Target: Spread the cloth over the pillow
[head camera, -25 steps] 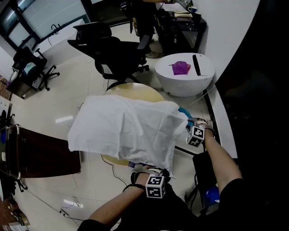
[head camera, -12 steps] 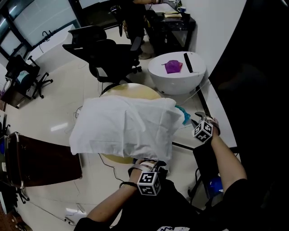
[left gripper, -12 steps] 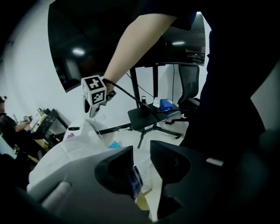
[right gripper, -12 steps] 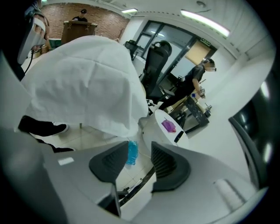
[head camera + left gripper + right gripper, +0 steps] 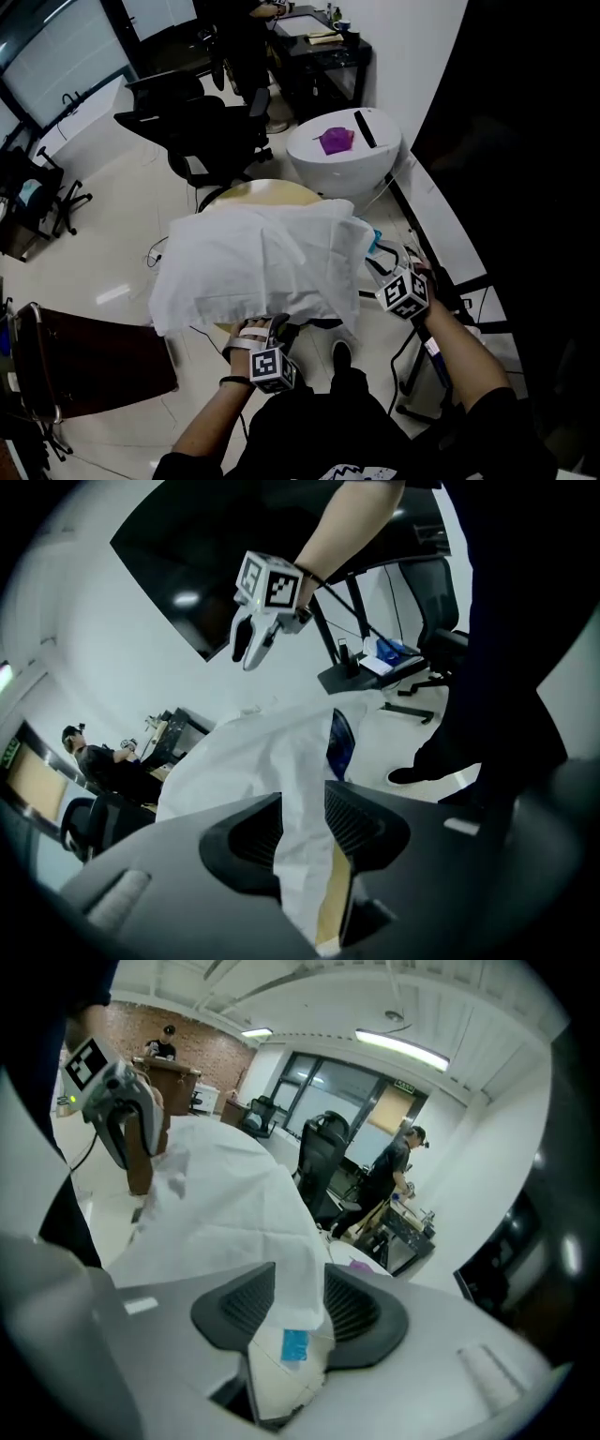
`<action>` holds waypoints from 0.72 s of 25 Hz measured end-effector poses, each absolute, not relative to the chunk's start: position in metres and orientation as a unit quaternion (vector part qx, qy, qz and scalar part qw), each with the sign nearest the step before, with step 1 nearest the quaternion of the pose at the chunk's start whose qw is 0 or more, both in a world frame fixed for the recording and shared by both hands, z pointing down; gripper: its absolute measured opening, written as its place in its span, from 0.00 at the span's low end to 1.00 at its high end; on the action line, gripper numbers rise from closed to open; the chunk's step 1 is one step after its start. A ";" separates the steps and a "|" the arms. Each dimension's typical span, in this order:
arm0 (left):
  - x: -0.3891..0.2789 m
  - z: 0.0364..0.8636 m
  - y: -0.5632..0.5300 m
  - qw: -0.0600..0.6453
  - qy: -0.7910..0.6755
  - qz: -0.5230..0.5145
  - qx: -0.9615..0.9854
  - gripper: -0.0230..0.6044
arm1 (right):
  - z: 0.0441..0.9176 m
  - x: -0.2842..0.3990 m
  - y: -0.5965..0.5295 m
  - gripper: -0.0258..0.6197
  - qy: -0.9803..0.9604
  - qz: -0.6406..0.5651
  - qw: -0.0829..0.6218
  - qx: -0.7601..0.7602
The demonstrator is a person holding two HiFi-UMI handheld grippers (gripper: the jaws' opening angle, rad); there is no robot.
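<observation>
White cloth (image 5: 262,262) lies draped over the pillow on the round tan table (image 5: 272,190). It covers the pillow almost wholly. Only a teal sliver at the cloth's right end (image 5: 375,236) shows, and that is probably the pillow itself.

Findings:

- The cloth's long axis runs left to right across the head view. Its near long edge faces you, and its left corner hangs past the table rim.
- Your left gripper (image 5: 262,328) sits at the near long edge, left of centre and pointing down into it. Its jaws have just been opening and stand moderately apart. Cloth fills the gap in the left gripper view, but the pads do not pinch it.
- Your right gripper (image 5: 377,274) sits at the cloth's right short end, just beside the teal sliver. Its jaws have just been opening and are spread fully wide. Cloth and a blue-tagged white corner lie between them, with neither clamped.
- Each gripper shows in the other's view across the cloth, so you flank it at the near edge and the right end.

Assessment: the spread looks essentially done, with both grips released. Should any tidying remain, it lies at the drooping left corner. That corner is well away from your right hand and nearer your left, so approach it along the near edge.
</observation>
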State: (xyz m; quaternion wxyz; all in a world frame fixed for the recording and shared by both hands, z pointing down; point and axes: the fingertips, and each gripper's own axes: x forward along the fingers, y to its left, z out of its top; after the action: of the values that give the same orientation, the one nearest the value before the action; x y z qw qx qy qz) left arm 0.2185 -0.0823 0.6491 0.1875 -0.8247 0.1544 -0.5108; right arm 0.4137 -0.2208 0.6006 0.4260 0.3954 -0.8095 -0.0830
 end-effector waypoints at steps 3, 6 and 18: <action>0.198 0.661 -0.089 0.208 0.159 -0.526 -0.809 0.32 | 0.595 0.370 -0.184 0.31 -0.828 -0.069 0.404 0.384; 0.189 0.681 -0.095 0.237 0.154 -0.535 -0.796 0.40 | 0.601 0.335 -0.155 0.31 -0.836 -0.056 0.398 0.374; 0.182 0.673 -0.113 0.270 0.167 -0.528 -0.788 0.17 | 0.671 0.264 -0.094 0.31 -0.822 -0.035 0.456 0.341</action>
State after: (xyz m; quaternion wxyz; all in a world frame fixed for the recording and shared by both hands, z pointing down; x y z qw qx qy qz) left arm 0.1819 -0.1133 0.6726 0.2696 -0.7879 0.1674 -0.5278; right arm 0.2644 -0.0945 0.6710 0.4556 0.3409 -0.8216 -0.0347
